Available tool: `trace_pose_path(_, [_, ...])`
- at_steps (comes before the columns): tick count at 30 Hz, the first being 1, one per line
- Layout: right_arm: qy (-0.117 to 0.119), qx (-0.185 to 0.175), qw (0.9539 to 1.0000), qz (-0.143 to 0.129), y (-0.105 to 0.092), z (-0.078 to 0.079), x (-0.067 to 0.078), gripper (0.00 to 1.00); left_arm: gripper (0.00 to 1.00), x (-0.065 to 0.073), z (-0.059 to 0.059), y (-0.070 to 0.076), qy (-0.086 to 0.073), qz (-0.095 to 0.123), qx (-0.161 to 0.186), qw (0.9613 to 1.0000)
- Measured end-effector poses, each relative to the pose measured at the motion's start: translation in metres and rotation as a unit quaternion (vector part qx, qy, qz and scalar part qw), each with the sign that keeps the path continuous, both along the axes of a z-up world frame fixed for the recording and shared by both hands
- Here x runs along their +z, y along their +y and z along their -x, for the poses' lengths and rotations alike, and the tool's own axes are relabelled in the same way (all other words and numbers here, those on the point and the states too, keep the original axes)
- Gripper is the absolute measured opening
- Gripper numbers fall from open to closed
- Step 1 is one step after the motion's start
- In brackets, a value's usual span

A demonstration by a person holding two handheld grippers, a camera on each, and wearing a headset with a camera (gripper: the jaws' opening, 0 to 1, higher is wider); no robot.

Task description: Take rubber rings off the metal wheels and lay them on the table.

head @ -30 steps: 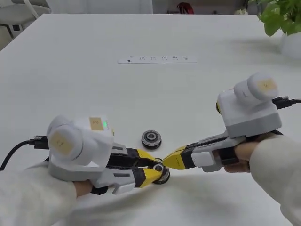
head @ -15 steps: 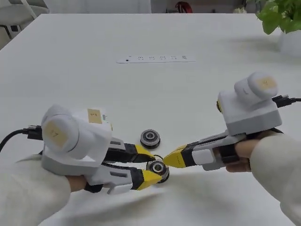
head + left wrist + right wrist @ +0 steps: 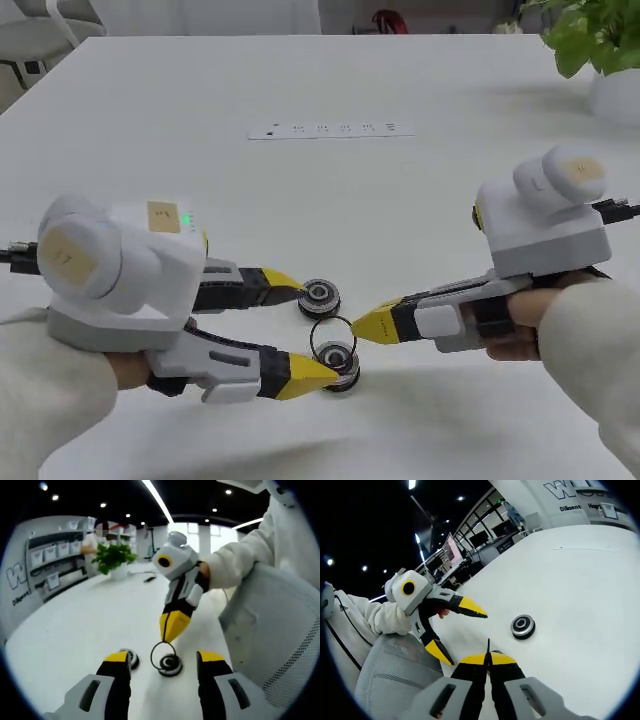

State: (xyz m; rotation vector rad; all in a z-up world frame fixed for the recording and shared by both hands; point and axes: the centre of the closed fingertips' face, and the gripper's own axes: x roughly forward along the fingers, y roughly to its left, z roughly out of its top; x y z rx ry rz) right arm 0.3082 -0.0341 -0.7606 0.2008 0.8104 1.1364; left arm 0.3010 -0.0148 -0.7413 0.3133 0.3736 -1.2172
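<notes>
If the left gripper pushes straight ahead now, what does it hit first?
Probably the rubber ring at the near wheel, between its open fingers; the right gripper sits just beyond.

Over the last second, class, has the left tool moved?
Yes. The left tool has opened off the near metal wheel, its body shifting left, while the far wheel stays put.

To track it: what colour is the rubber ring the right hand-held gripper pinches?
The rubber ring is black; clearest in the left gripper view.

Pwr strip (image 3: 331, 129), potted plant (image 3: 588, 38), chair (image 3: 38, 28)
</notes>
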Motion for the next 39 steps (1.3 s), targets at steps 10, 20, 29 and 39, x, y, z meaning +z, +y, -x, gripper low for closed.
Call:
trace_pose_path(10, [-0.002,-0.009,0.9998,-0.020,0.001,-0.003,0.010,0.00,0.67,0.021,-0.013,0.022,-0.033,0.006,0.030,0.9990])
trace_pose_path(20, [-0.008,-0.005,0.9993,-0.037,0.010,0.000,0.023,0.00,0.79,0.019,-0.012,0.045,-0.025,0.002,0.052,0.9983])
trace_pose_path(29, [-0.012,0.010,0.9988,-0.045,0.021,0.006,0.030,0.00,0.82,0.017,-0.005,0.061,-0.008,0.014,0.062,0.9979])
trace_pose_path(39, [-0.010,0.021,0.9988,-0.044,0.030,0.011,0.031,0.00,0.87,0.009,0.010,0.067,0.011,0.023,0.064,0.9976])
